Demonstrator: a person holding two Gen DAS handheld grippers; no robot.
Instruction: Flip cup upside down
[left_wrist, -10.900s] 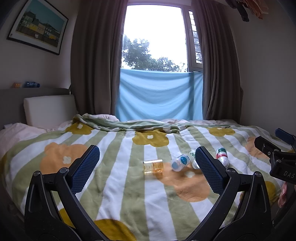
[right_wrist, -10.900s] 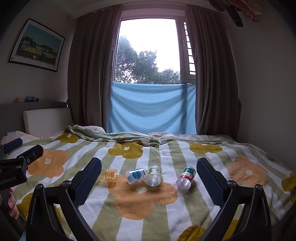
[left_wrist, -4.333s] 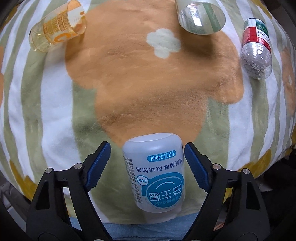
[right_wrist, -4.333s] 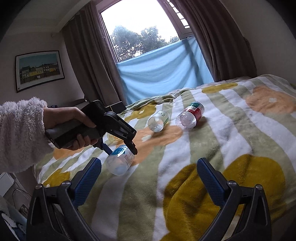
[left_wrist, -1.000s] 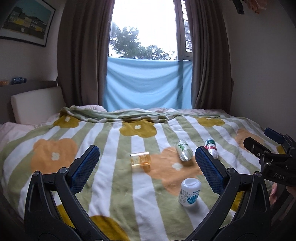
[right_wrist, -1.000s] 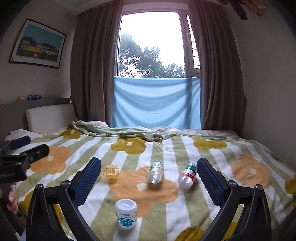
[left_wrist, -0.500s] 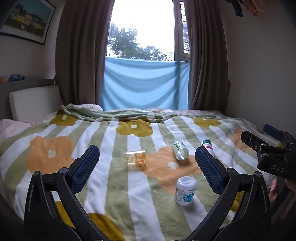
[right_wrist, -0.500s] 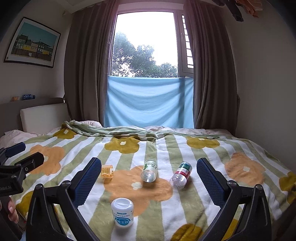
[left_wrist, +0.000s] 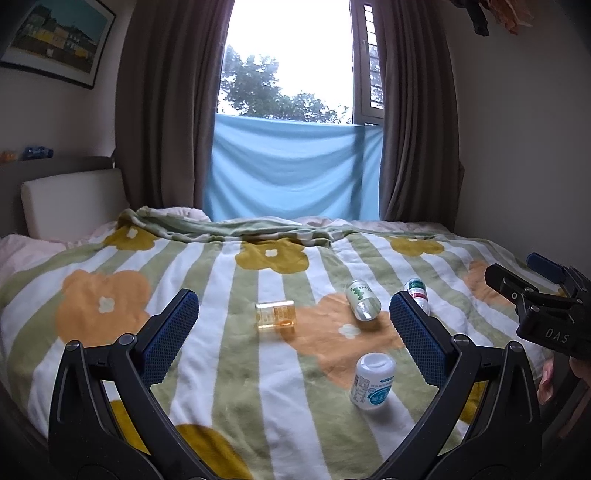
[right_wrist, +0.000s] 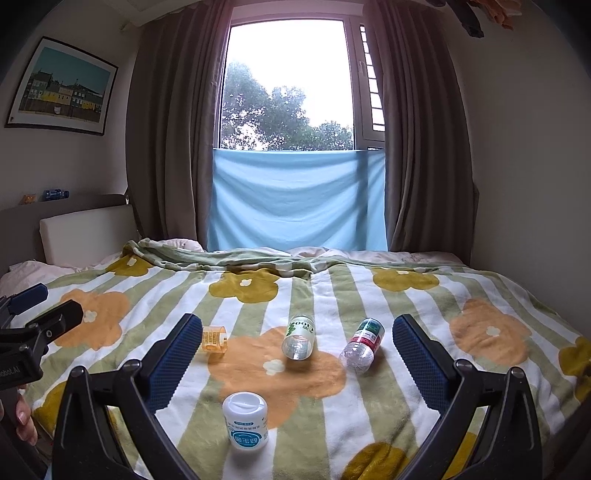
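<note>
White cup (right_wrist: 245, 421) stands inverted on the bed (right_wrist: 406, 302).
My left gripper (left_wrist: 295, 334) and right gripper (right_wrist: 299, 358) gape wide, empty; it looks light, slick plastic, best pinched mid-body.

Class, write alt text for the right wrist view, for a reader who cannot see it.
A white cup with a blue label stands upside down on a flower-patterned striped blanket, framed by the open right claw. Behind it three more cups lie on their sides: orange, green-labelled and red-labelled. The left claw shows at the left edge.
</note>
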